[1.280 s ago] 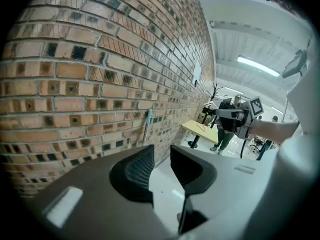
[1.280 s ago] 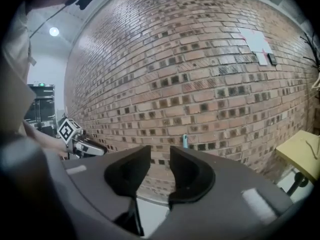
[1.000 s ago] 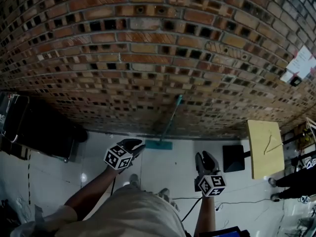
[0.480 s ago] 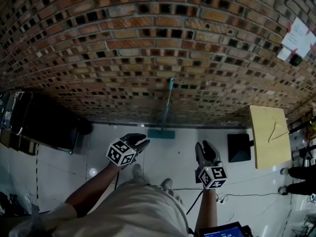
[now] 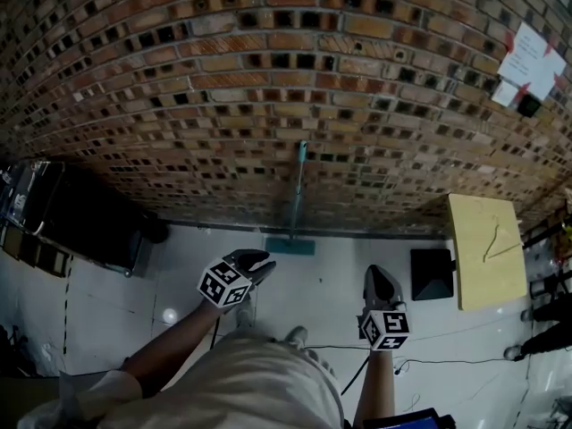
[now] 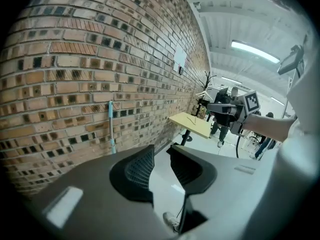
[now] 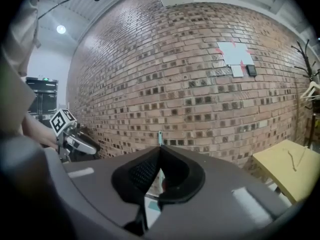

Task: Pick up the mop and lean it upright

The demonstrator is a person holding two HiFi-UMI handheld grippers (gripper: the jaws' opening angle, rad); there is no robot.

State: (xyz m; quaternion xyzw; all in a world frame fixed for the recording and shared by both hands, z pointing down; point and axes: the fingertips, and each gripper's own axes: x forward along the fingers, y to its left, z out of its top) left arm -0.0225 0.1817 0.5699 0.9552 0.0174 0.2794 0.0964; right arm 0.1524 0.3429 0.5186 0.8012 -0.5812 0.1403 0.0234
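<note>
The person wears a loose pale beige top (image 5: 241, 382) that fills the head view from six to seven o'clock, with a lighter sleeve (image 5: 85, 396) bunched at eight and light shoes (image 5: 295, 335) just past the hem. The left tool (image 5: 261, 260) and the right tool (image 5: 379, 275) are dark grey, each bearing a white cube (image 5: 223, 286) of black square markers. Their pads (image 6: 140, 169) are ribbed black, and a thin black cable (image 5: 353, 375) runs from the right one at five o'clock

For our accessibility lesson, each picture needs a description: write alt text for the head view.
A teal mop leans upright against a brick wall, resting on the floor. A person holds out the left gripper, open, and the right gripper, whose jaws have just closed on nothing; a yellow table stands at right.
</note>
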